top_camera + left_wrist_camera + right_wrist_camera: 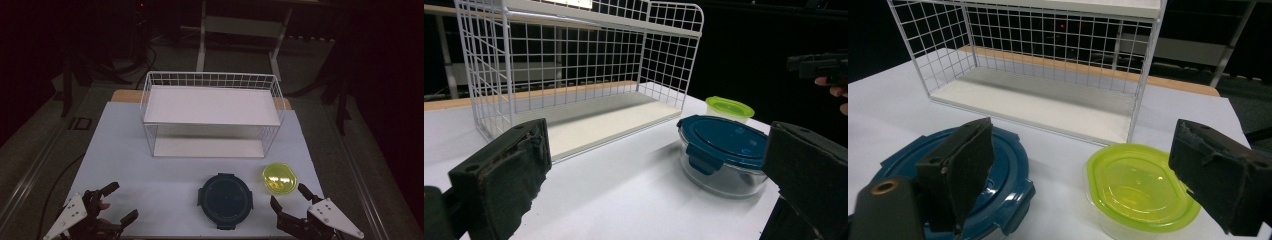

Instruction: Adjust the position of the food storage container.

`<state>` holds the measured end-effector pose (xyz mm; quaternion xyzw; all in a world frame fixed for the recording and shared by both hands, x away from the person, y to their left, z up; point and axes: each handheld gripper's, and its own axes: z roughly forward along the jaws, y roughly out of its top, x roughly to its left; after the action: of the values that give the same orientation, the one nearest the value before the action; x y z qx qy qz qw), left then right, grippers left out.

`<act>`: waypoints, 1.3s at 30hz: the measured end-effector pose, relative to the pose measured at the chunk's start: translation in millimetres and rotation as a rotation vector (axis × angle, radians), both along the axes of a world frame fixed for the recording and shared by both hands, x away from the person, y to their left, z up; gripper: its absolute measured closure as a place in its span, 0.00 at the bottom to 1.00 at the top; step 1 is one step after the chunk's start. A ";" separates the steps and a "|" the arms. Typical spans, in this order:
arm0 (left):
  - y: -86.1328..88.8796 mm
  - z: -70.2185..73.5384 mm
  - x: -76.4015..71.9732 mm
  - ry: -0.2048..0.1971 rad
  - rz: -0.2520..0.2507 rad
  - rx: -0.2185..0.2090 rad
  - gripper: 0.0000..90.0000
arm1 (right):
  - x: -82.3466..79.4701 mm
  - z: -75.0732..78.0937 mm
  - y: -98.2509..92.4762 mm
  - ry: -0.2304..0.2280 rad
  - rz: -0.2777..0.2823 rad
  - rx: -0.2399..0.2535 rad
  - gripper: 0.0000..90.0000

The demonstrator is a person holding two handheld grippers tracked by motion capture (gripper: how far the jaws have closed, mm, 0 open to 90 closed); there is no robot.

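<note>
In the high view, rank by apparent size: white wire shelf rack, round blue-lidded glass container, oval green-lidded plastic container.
1. White wire shelf rack, by far largest.
2. Round blue-lidded glass container.
3. Oval green-lidded plastic container, smallest.

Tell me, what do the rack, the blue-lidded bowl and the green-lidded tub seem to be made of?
Rack: thin wire, probably metal with a white coating, shown by its open grid; its shelves look like flat matte white boards. Bowl: clear, glossy wall, glass or hard plastic, under a blue plastic-looking lid with clips. Tub: thin translucent plastic, with a glossy lime-green lid.
</note>
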<state>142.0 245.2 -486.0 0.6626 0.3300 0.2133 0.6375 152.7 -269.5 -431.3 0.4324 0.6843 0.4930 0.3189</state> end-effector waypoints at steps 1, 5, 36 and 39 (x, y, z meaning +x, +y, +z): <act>-0.3 0.0 0.4 -0.001 -0.002 -0.003 0.00 | 0.3 1.8 0.0 0.002 0.004 0.003 0.12; -1.0 -0.2 0.6 0.000 -0.004 0.002 0.00 | 1.1 12.8 -3.5 -0.010 0.035 0.019 0.12; -1.1 -2.5 4.9 0.015 -0.013 -0.015 0.00 | 51.8 -9.0 13.0 0.187 0.185 -0.093 0.52; -1.2 -2.5 4.8 0.015 -0.016 -0.011 0.00 | 51.6 -13.6 14.3 0.189 0.172 -0.114 0.60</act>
<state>146.8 244.0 -488.5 0.6632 0.3304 0.2013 0.6406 204.3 -255.2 -445.0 0.3981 0.7726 0.4359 0.2335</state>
